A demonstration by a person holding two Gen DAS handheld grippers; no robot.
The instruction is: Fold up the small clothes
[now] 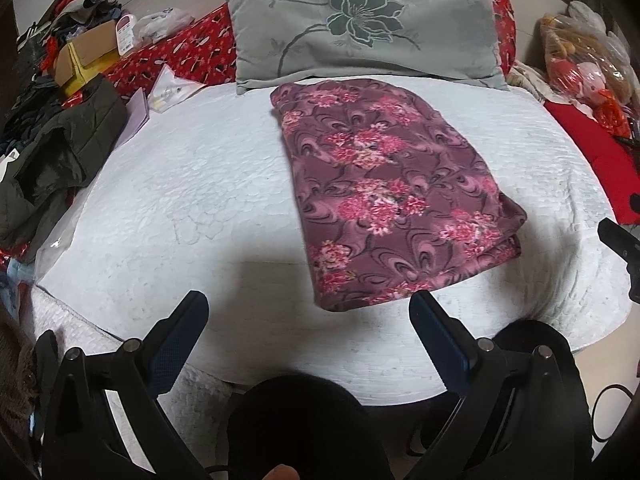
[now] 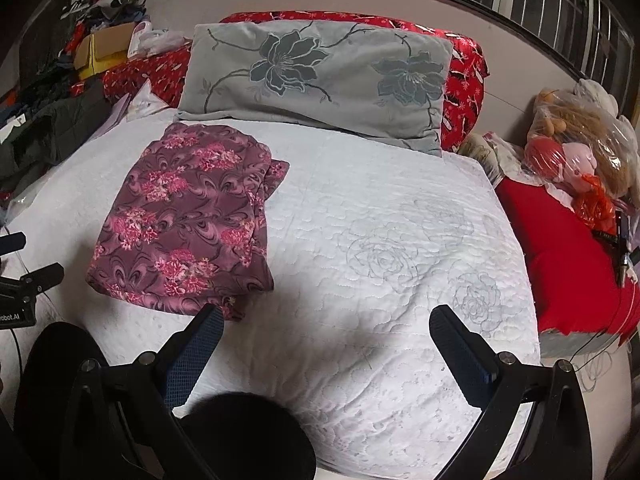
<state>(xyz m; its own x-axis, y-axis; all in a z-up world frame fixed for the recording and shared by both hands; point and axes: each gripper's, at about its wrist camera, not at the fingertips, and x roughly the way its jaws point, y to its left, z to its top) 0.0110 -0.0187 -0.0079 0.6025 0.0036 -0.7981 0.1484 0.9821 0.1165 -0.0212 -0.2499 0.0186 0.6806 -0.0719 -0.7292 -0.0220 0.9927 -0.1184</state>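
Note:
A purple garment with pink flowers (image 1: 390, 196) lies folded into a flat rectangle on the white quilted bedspread (image 1: 188, 184). In the right wrist view the same garment (image 2: 188, 220) lies to the left on the bedspread (image 2: 380, 240). My left gripper (image 1: 308, 304) is open and empty, hovering just in front of the garment's near edge. My right gripper (image 2: 326, 318) is open and empty too, with its left finger (image 2: 200, 344) close to the garment's near right corner. The other gripper shows at the edge of each view.
A grey pillow with a dark flower (image 1: 360, 28) lies at the head of the bed over a red patterned cover (image 1: 192, 52). A dark jacket (image 1: 60, 148) and piled boxes and clothes are on the left. Bagged soft toys (image 2: 580, 148) and a red cushion (image 2: 560, 248) are on the right.

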